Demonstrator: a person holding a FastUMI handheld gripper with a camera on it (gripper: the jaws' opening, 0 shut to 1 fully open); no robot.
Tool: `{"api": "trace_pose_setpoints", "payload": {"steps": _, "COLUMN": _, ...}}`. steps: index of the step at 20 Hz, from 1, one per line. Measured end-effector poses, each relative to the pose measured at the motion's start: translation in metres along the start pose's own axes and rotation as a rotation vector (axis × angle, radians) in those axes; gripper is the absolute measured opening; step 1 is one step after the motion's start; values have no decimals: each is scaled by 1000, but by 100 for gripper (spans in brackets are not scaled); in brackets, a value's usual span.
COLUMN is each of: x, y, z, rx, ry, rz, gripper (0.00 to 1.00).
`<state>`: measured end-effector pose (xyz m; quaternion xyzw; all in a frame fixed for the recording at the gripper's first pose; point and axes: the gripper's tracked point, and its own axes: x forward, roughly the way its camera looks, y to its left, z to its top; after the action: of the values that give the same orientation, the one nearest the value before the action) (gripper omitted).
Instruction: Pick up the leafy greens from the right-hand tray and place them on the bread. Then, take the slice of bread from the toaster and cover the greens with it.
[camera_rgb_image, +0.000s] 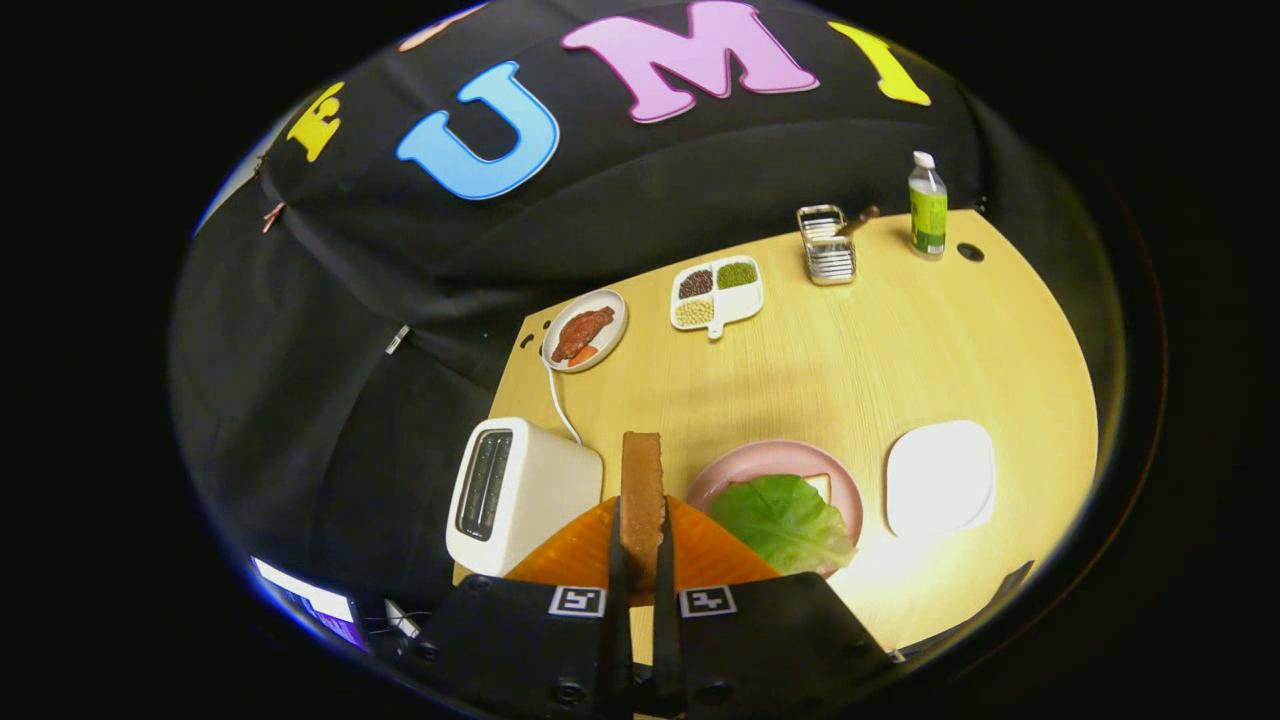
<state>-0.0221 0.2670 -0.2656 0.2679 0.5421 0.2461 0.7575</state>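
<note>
My gripper (641, 545) is shut on a slice of toasted bread (642, 490), held edge-on and upright between the two fingers, above the table. Just left of it stands the white toaster (520, 490), its slots looking empty. To the right, a pink plate (775, 462) carries a leaf of green lettuce (785, 520) that lies over a bread slice, of which one corner (818, 486) peeks out. Further right sits the white tray (940, 478), bare.
At the table's far side stand a small plate with meat and carrot (585, 330), a divided dish of beans (716, 292), a metal rack (828, 246) and a green-labelled bottle (927, 205). The toaster's cord (560, 400) runs back along the table. An orange surface (580, 550) lies under the fingers.
</note>
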Motion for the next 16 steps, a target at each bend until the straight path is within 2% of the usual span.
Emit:
{"api": "trace_pose_setpoints", "payload": {"steps": 4, "x": 35, "y": -44, "z": -23, "rx": 68, "ry": 47, "rz": 31, "gripper": 12}}
{"api": "trace_pose_setpoints", "payload": {"steps": 9, "x": 66, "y": -69, "z": -44, "rx": 234, "ry": 73, "rz": 131, "gripper": 12}}
{"api": "trace_pose_setpoints", "payload": {"steps": 12, "x": 78, "y": -98, "z": -53, "rx": 242, "ry": 93, "rz": 94, "gripper": 12}}
{"api": "trace_pose_setpoints", "payload": {"steps": 15, "x": 86, "y": -125, "z": -59, "rx": 215, "ry": 113, "rz": 22, "gripper": 12}}
{"api": "trace_pose_setpoints", "payload": {"steps": 16, "x": 89, "y": -129, "z": -60, "rx": 211, "ry": 118, "rz": 8, "gripper": 15}}
